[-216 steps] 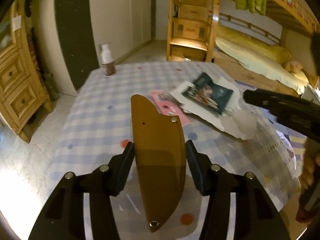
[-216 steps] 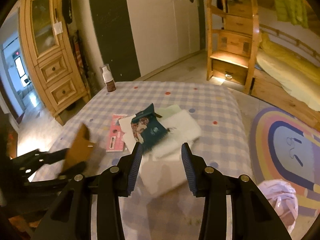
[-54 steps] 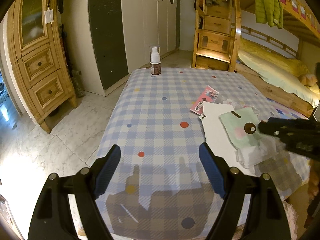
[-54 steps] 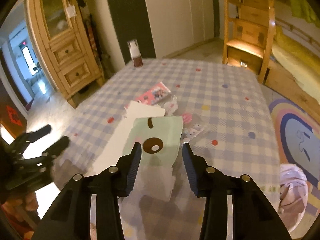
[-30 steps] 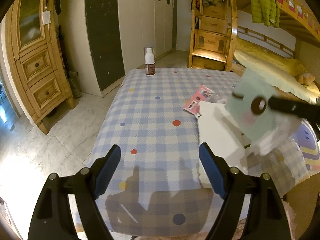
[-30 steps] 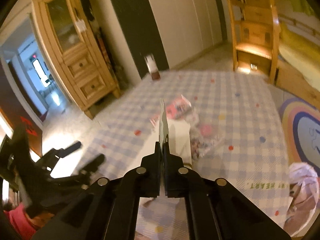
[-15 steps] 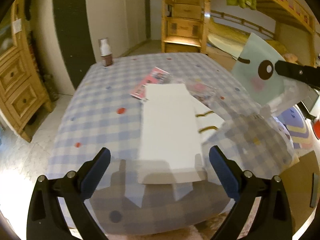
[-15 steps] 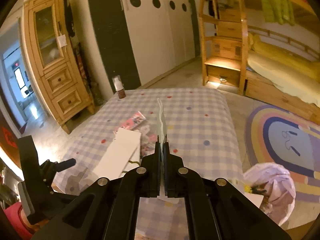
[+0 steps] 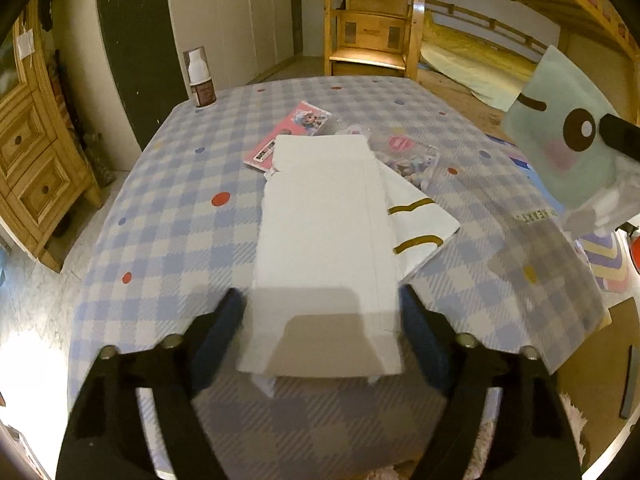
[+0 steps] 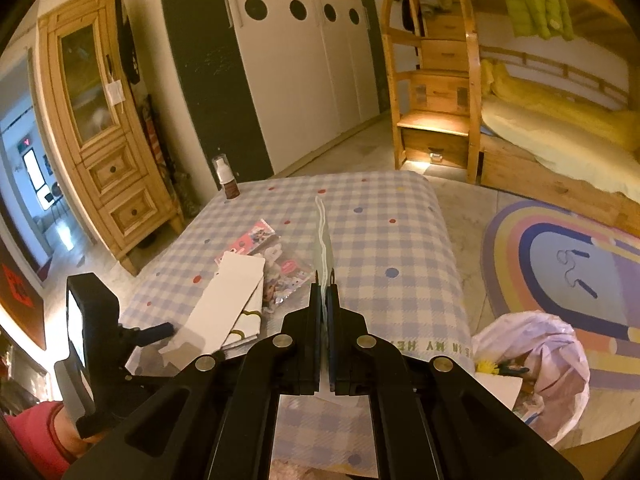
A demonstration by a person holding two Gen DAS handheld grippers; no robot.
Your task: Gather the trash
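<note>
Having swung across from the bare left half of the blue-and-white checked tablecloth [image 9: 172, 200] since a second ago, now hanging over the long white cardboard sleeve [image 9: 324, 240], with the left gripper [image 9: 320, 312] straddling its near end. Jaws just narrowing from their widest, standing apart on either side of the sleeve, pads not pressing on it. Lying half under the sleeve toward 3 o'clock, a white sheet with gold lines [image 9: 420, 220]; toward 12 o'clock, a pink printed card pack [image 9: 288, 132]; toward 1 o'clock, a clear sticker packet [image 9: 408, 160]. Standing at 11 o'clock near the far corner, a small brown pump bottle with a white cap [image 9: 200, 80].

Pinching the pale green cartoon-face plastic bag [image 9: 560, 132], the right gripper [image 10: 324, 300], clamped tight, holding it upright and edge-on above the table. Sitting on the floor at 4 o'clock in the right wrist view, a crumpled pinkish plastic trash bag [image 10: 532, 360].
</note>
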